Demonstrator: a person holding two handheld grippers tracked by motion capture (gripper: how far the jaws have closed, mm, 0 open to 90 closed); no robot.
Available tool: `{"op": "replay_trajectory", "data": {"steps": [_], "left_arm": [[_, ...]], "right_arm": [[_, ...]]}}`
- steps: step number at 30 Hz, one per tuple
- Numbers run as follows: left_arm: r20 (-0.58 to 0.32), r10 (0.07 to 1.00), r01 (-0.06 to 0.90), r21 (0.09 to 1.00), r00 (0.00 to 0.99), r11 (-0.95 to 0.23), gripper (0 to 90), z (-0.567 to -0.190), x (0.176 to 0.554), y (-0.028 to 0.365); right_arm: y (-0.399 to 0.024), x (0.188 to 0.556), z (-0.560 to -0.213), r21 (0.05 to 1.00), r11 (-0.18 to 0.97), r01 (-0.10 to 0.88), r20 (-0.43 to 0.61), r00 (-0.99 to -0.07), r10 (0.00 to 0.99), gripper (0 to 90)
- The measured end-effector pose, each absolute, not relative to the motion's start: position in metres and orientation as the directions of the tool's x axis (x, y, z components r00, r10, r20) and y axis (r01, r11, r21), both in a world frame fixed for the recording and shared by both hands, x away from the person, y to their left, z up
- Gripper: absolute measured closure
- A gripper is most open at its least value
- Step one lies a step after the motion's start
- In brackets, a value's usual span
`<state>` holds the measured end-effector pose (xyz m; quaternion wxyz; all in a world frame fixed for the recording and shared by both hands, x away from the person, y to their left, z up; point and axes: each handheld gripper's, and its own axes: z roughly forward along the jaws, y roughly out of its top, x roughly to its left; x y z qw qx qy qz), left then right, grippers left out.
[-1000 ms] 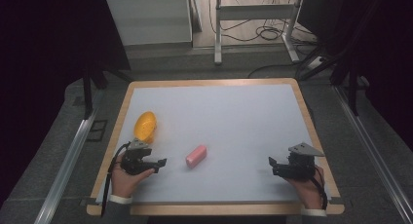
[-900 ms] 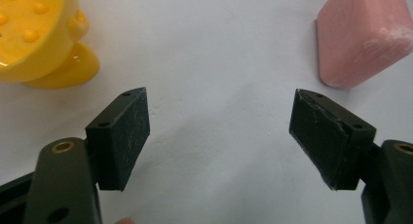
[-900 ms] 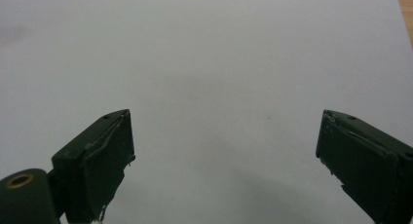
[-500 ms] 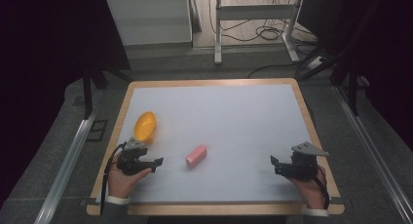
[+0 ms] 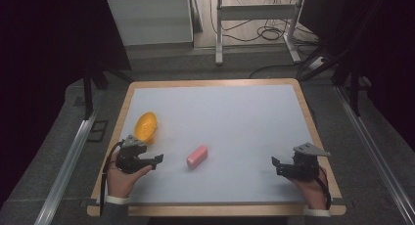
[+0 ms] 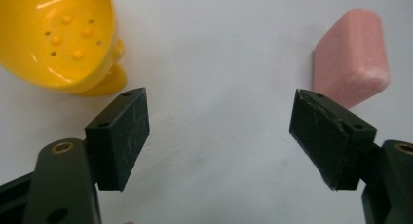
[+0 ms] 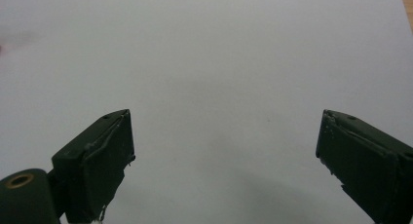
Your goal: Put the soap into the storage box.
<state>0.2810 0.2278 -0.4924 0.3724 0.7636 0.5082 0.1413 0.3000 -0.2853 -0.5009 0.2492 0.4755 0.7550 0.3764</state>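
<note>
A pink soap bar [image 5: 197,156] [image 6: 351,56] lies on the white table top a little left of centre. A yellow perforated dish [image 5: 146,126] [image 6: 58,36] sits tilted near the left edge. My left gripper [image 5: 157,160] [image 6: 219,136] rests low at the front left, open, with bare table between its jaws; the soap lies just beyond its right jaw and the dish beyond its left jaw. My right gripper [image 5: 275,165] [image 7: 224,160] is at the front right, open over bare table.
The white table [image 5: 235,112] has a wooden rim [image 5: 215,82]. Dark floor, metal rails [image 5: 68,161] and a desk frame with cables [image 5: 259,24] lie beyond it. Wide bare surface stretches across the middle and back of the table.
My left gripper has drawn slightly back toward the front left. The right gripper has shifted only a little. Soap and dish have stayed put.
</note>
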Motion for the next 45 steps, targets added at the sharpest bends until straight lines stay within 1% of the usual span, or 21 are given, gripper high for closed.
{"op": "replay_trajectory", "data": {"steps": [11,14,19,25,28,32,45], "left_arm": [[-0.147,0.844,0.647,0.712,0.516,-0.272,23.2,-0.468,0.284,0.219],[-0.148,0.840,0.644,0.714,0.522,-0.275,23.3,-0.463,0.285,0.216],[-0.129,0.829,0.630,0.716,0.544,-0.301,23.3,-0.456,0.286,0.210],[-0.120,0.823,0.630,0.707,0.556,-0.322,23.7,-0.453,0.289,0.201],[-0.112,0.836,0.637,0.703,0.537,-0.315,24.4,-0.452,0.291,0.197],[-0.100,0.824,0.640,0.684,0.557,-0.349,24.4,-0.452,0.294,0.189],[-0.095,0.785,0.623,0.669,0.612,-0.405,23.9,-0.452,0.299,0.165]], "right_arm": [[-0.284,0.299,-0.500,0.809,0.260,0.527,-0.008,-0.432,0.902,6.6],[-0.283,0.299,-0.502,0.804,0.275,0.527,-0.027,-0.430,0.903,6.8],[-0.283,0.300,-0.504,0.800,0.276,0.533,-0.030,-0.425,0.905,6.8],[-0.284,0.299,-0.502,0.804,0.274,0.528,-0.031,-0.423,0.906,6.8],[-0.285,0.299,-0.501,0.806,0.273,0.526,-0.034,-0.418,0.908,6.8],[-0.286,0.299,-0.501,0.806,0.273,0.526,-0.036,-0.416,0.909,6.9],[-0.285,0.299,-0.502,0.802,0.284,0.525,-0.046,-0.419,0.907,6.9]]}}
